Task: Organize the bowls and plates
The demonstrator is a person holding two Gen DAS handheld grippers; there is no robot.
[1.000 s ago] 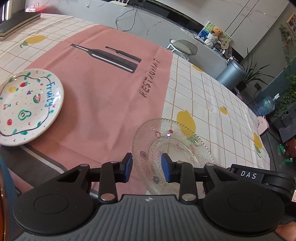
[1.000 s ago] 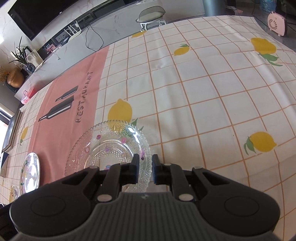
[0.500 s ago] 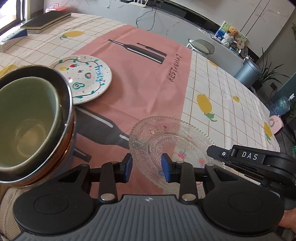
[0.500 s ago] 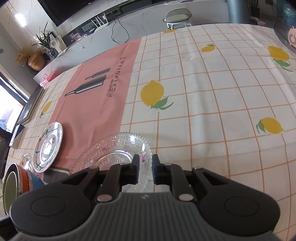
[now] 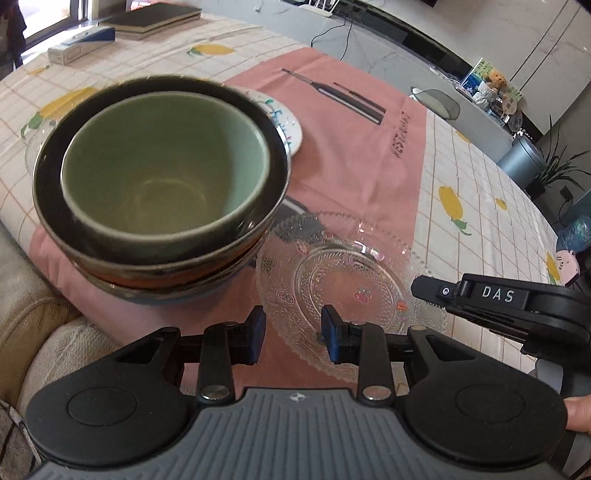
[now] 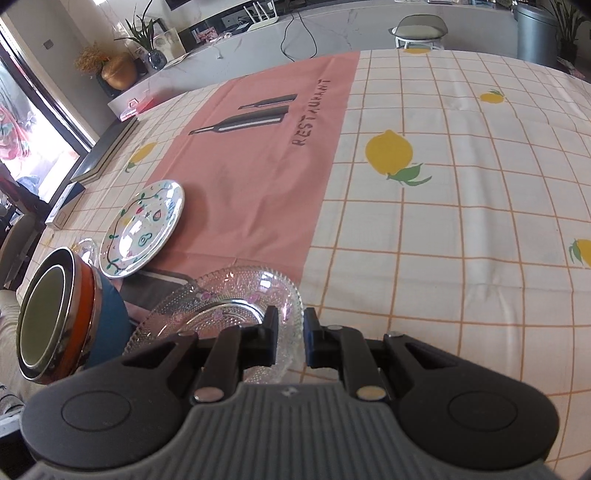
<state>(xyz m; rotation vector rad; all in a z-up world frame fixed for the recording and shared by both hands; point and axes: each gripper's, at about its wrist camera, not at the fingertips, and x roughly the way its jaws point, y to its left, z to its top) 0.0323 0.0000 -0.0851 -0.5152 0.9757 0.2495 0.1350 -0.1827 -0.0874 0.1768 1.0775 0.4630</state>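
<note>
A clear patterned glass plate (image 5: 351, 280) hangs just above the pink cloth, and my right gripper (image 6: 290, 332) is shut on its near rim (image 6: 288, 325). In the left wrist view the right gripper (image 5: 417, 290) comes in from the right onto that rim. My left gripper (image 5: 293, 338) stands open at the plate's near-left edge, its pads pressing on nothing. A stack of bowls (image 5: 166, 177), green inside dark, orange and blue ones (image 6: 55, 314), stands just left of the plate. Behind it lies a white fruit-painted plate (image 6: 142, 229), mostly hidden in the left wrist view (image 5: 288, 125).
A small glass dish (image 6: 86, 249) lies by the bowl stack. Books (image 5: 147, 20) and a flat box (image 5: 79, 46) lie at the far left of the table. A beige cushion (image 5: 37, 332) is below the near edge. A stool (image 6: 419, 29) and a grey bin (image 6: 535, 29) stand beyond the table.
Both grippers moved left over the pink cloth, the glass plate travelling with the right one. The bowl stack came into view and now looms close on the left.
</note>
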